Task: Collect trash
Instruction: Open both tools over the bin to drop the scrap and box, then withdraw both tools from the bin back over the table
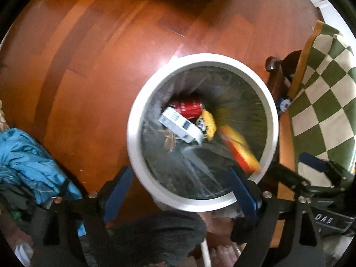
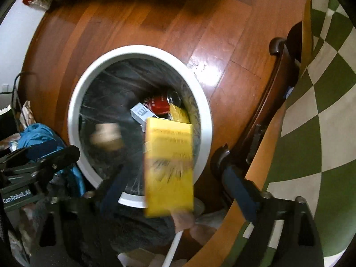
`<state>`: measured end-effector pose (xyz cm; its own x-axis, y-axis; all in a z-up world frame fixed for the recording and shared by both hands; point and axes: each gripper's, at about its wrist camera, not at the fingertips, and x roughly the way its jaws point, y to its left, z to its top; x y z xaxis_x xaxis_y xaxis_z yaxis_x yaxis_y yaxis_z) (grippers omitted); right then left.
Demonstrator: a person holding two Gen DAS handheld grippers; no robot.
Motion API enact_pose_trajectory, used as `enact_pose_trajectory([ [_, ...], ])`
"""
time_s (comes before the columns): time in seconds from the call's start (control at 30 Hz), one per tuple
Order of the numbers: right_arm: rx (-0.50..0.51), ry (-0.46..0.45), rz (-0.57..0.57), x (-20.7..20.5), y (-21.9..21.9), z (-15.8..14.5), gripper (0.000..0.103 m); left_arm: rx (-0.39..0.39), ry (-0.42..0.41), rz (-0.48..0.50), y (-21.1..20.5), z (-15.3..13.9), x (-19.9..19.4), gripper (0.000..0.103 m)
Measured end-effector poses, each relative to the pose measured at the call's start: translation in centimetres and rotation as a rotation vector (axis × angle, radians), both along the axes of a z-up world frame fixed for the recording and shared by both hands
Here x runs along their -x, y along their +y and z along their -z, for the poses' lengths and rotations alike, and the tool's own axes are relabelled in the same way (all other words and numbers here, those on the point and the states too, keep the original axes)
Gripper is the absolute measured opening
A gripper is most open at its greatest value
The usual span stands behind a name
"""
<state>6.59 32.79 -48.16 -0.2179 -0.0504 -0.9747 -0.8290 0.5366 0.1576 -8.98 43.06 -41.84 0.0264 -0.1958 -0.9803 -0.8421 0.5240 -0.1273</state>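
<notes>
Dropping blurred flat yellow carton (image 2: pixel 169 166) into round white-rimmed bin (image 2: pixel 73 102) | long axis upright, directly below right tongs (image 2: pixel 178 191) | both tongs gaping, empty; left tongs (image 1: pixel 180 191) alongside

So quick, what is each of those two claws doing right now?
Left gripper: open, holding nothing.
Right gripper: open; a blurred yellow box sits between its fingers, ungripped, above the bin.

You look straight down into the bin (image 1: pixel 142 102) on the floor (image 1: pixel 100 55); a can (image 1: pixel 191 109) and a carton (image 1: pixel 180 125) lie at its bottom, a checkered cloth (image 1: pixel 322 102) hangs just to its right, and a crumpled jacket (image 1: pixel 26 155) lies to its left.
</notes>
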Motion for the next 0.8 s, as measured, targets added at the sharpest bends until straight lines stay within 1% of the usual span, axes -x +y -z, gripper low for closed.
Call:
enact_pose_trajectory([
  [0.07,0.009,-0.020,-0.019,0.1,-0.1,-0.5,0.092,-0.040,0.012,0.006,-0.3,-0.8,0.3,0.090],
  [0.1,0.020,-0.034,-0.028,0.3,-0.2,-0.8,0.099,-0.055,0.017,0.005,-0.3,-0.9,0.6,0.091],
  [0.13,0.024,-0.045,-0.040,0.4,-0.2,-1.0,0.103,-0.079,0.022,0.002,-0.5,-1.3,0.9,0.091],
  [0.2,0.028,-0.063,-0.057,0.8,-0.5,-1.4,0.103,-0.129,0.032,-0.005,-0.9,-2.1,1.5,0.091],
  [0.33,0.026,-0.090,-0.063,1.4,-1.3,-2.0,0.103,-0.169,0.038,-0.013,-1.7,-2.9,2.2,0.091],
  [0.57,0.004,-0.095,-0.041,2.0,-2.4,-3.1,0.103,-0.223,0.021,-0.022,-3.0,-5.0,2.7,0.091],
  [0.8,-0.053,-0.110,-0.022,2.0,-3.5,-5.8,0.103,-0.304,0.003,-0.020,-4.5,-7.9,3.1,0.091],
])
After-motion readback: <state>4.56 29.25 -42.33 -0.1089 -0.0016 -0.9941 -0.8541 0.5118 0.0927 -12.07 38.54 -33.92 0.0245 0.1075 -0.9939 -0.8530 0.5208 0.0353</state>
